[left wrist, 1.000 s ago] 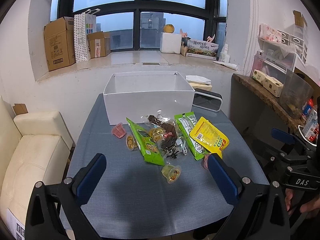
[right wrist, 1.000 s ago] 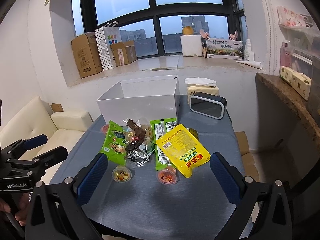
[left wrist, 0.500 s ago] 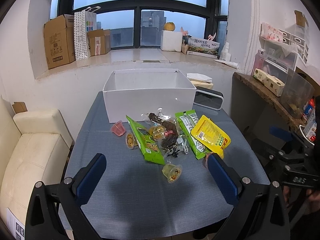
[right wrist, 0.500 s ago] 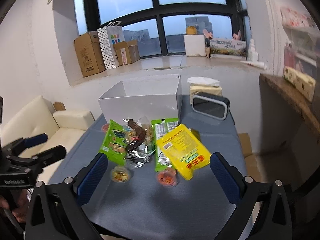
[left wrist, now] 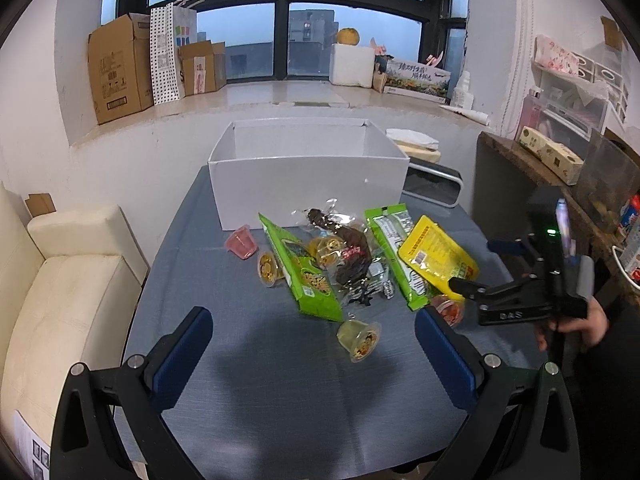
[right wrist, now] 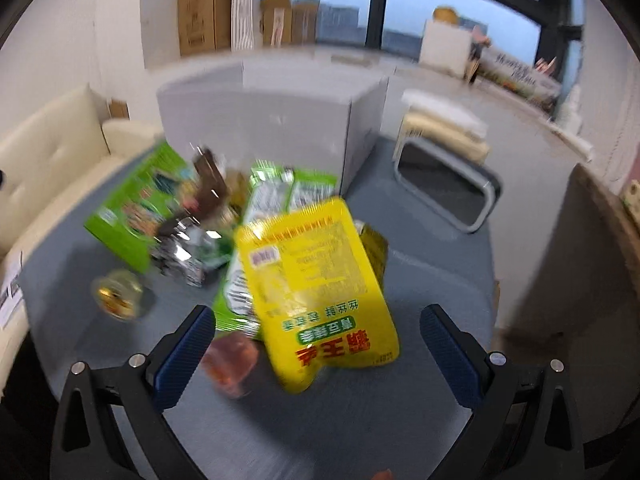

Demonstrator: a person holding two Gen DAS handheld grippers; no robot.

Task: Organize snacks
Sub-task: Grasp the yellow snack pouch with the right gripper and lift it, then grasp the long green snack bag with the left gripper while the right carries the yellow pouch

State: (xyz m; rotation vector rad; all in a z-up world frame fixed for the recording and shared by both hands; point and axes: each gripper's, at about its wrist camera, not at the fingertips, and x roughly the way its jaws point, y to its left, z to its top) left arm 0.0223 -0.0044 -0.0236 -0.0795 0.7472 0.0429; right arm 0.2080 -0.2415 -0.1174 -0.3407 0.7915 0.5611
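Both grippers gape empty; right gripper (right wrist: 316, 344) has closed on yellow pouch (right wrist: 316, 284) (blurred).

Blue-grey table (left wrist: 280, 400): white box (left wrist: 308, 188) at far end, snack packets (left wrist: 304, 276) and jelly cups (left wrist: 360, 340) scattered before it.

Not much I can actually read from here. The right gripper (left wrist: 472, 268), at the right edge of my left wrist view, has "DAS" printed on its black body. The yellow snack pouch (right wrist: 316, 292) shows big red and green Chinese characters, upside down and too blurred to make out.
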